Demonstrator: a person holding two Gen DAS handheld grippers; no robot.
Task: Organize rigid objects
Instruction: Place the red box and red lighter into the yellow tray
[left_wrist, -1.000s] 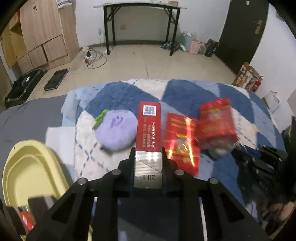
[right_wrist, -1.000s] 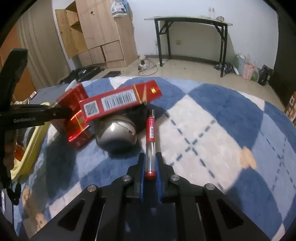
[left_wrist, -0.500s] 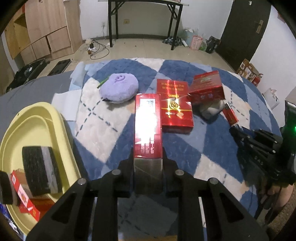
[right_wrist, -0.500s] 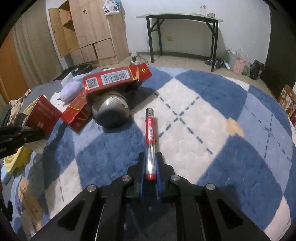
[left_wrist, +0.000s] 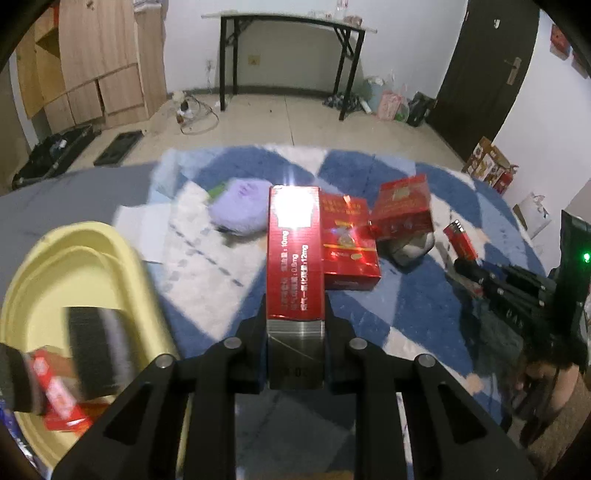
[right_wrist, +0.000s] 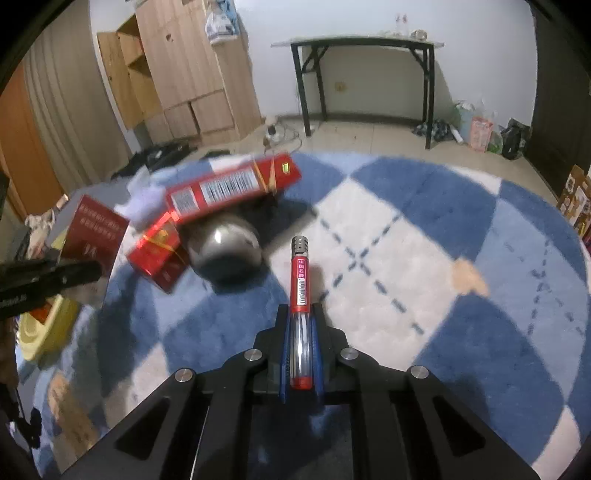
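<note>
My left gripper (left_wrist: 295, 314) is shut on a long red carton (left_wrist: 294, 254) with a silver end, held above the blue-and-white rug. My right gripper (right_wrist: 299, 317) is shut on a slim red lighter (right_wrist: 300, 284) with a metal tip. On the rug lie a flat red box (left_wrist: 349, 243), a second red carton (left_wrist: 404, 206) resting on a silver bowl (left_wrist: 412, 245), and a purple plush (left_wrist: 240, 210). The right wrist view shows that carton (right_wrist: 229, 188), the silver bowl (right_wrist: 225, 251) and the left gripper (right_wrist: 48, 277) with its red carton (right_wrist: 96, 229) at the left.
A yellow tray (left_wrist: 74, 266) at the lower left holds a black-and-grey block (left_wrist: 96, 354) and small red packs (left_wrist: 59, 391). White paper (left_wrist: 147, 229) lies beside it. Behind the rug are bare floor, a black table (left_wrist: 288, 44) and wooden cabinets (left_wrist: 92, 66).
The left gripper has carried the long red carton back from the pile toward the yellow tray, which now shows more fully. The right gripper has held the lighter almost still.
</note>
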